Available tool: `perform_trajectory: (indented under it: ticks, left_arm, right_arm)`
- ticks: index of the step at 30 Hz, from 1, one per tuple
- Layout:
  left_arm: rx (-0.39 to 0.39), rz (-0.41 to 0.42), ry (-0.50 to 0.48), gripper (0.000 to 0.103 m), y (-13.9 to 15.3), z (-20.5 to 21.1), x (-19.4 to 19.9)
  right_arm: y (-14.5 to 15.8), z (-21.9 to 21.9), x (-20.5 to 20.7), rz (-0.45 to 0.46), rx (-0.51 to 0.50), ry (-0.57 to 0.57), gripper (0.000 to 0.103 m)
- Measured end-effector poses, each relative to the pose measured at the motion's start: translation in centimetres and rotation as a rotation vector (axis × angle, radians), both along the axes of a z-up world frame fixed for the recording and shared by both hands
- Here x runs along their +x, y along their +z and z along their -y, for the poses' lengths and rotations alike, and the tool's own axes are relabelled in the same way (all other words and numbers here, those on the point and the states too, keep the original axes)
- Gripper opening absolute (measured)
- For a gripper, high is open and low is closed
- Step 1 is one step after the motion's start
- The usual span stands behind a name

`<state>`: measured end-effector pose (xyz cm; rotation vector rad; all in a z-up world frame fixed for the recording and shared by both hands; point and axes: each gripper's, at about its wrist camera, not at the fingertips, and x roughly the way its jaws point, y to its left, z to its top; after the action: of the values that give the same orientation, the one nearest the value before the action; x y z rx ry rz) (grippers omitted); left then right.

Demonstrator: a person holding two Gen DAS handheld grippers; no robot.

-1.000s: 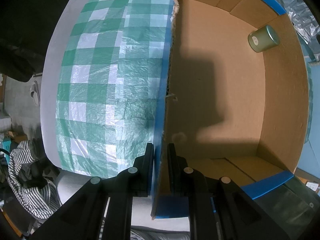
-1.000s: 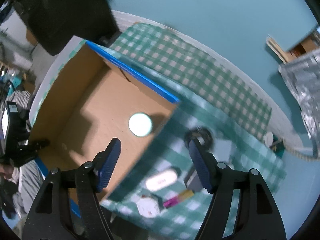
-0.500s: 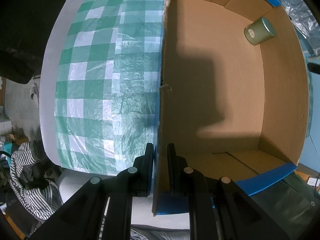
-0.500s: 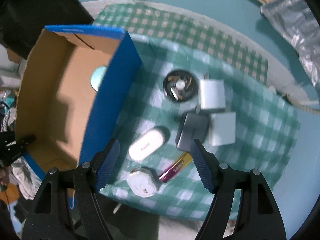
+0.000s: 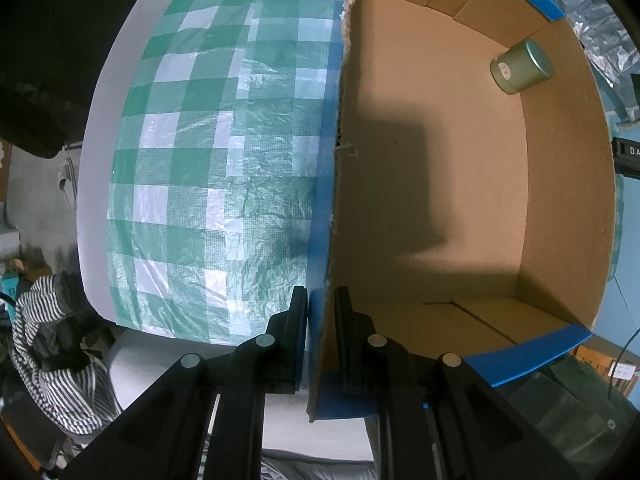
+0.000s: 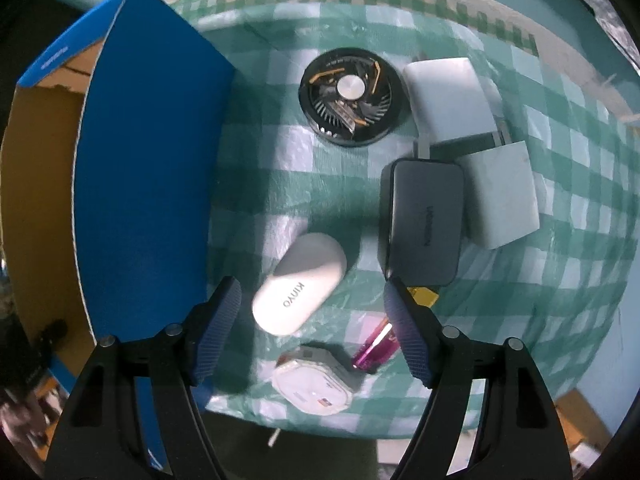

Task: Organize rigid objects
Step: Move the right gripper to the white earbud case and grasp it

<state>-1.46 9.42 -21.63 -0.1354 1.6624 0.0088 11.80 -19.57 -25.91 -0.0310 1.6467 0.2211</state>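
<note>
The right hand-held gripper (image 6: 310, 312), jaws opening and empty, hangs over the white case (image 6: 300, 284), whose long axis runs diagonally between them; the left hand-held gripper (image 5: 322, 308) clamps the box wall (image 5: 332, 200).

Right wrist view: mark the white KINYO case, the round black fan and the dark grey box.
white KINYO case (image 6: 300, 282): right wrist view, middle of its top face.
round black fan (image 6: 350, 97): right wrist view, near its silver hub.
dark grey box (image 6: 426, 222): right wrist view, centre of lid.
</note>
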Motion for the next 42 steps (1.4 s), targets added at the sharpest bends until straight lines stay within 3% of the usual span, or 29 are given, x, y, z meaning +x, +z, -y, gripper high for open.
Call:
perform_trajectory:
  ticks: [14, 23, 24, 28, 35, 42]
  left_arm:
    - [-0.016, 0.018, 0.006, 0.013, 0.2, -1.9, -0.4]
    - [-0.016, 0.015, 0.011, 0.013, 0.0, -2.2, -0.6]
    - [-0.016, 0.014, 0.011, 0.013, 0.0, -2.2, -0.6]
    - [-0.015, 0.013, 0.007, 0.013, 0.0, -2.1, -0.5]
    - [-0.011, 0.014, 0.001, 0.013, 0.0, -1.9, -0.3]
    - [-0.009, 0.012, -0.002, 0.013, -0.1, -1.7, -0.2]
  right_arm:
    - [-2.4, 0.0, -0.3, -0.045, 0.010, -0.106, 0.075]
    - [-4.0, -0.9, -0.5, -0.055, -0.010, -0.108, 0.050]
    - [-4.1, -0.9, -0.6, -0.076, 0.030, -0.104, 0.048]
    - [-4.1, -0.9, -0.6, -0.059, 0.011, -0.047, 0.037]
    - [-4.4, -2.9, -2.4, 0.006, -0.039, 0.152, 0.037]
    - [-4.7, -3.3, -2.8, 0.044, -0.054, 0.164, 0.037]
